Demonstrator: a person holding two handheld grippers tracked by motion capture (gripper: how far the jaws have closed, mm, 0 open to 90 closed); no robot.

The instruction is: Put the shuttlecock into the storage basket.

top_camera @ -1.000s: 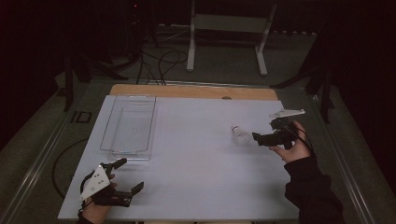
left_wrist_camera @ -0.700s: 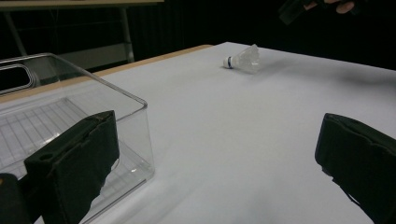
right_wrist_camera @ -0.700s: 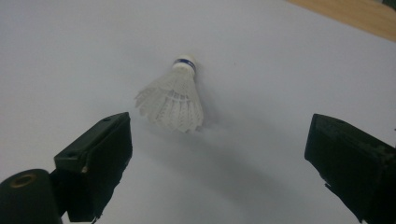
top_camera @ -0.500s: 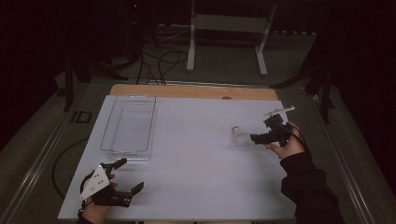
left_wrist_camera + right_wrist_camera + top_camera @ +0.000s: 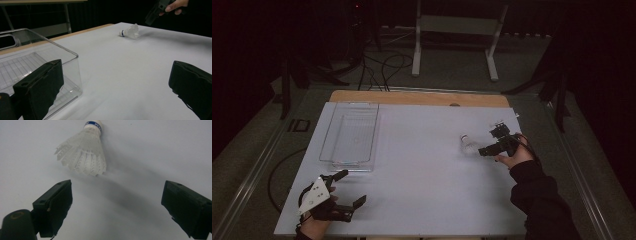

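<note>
Dark floor and cables surround the white desk (image 5: 422, 175), which has a strip of bare wood along its far edge. On the left half of the desk sits a clear plastic bin (image 5: 350, 135), long and shallow, with a ridged bottom. Down at the near left corner the left claw (image 5: 344, 192) rests low over the desk, jaws spread wide apart with nothing between them; in the left gripper view one jaw stands in front of the bin's near corner. Over on the right side the right claw (image 5: 482, 150) is held just beside a shuttlecock (image 5: 469, 145), jaws wide apart and empty, pointing at its feathered skirt. In the right gripper view the shuttlecock (image 5: 83, 152) lies on its side on the desk just ahead of the jaws, white feathers toward them, its cork with a blue band pointing away
</note>
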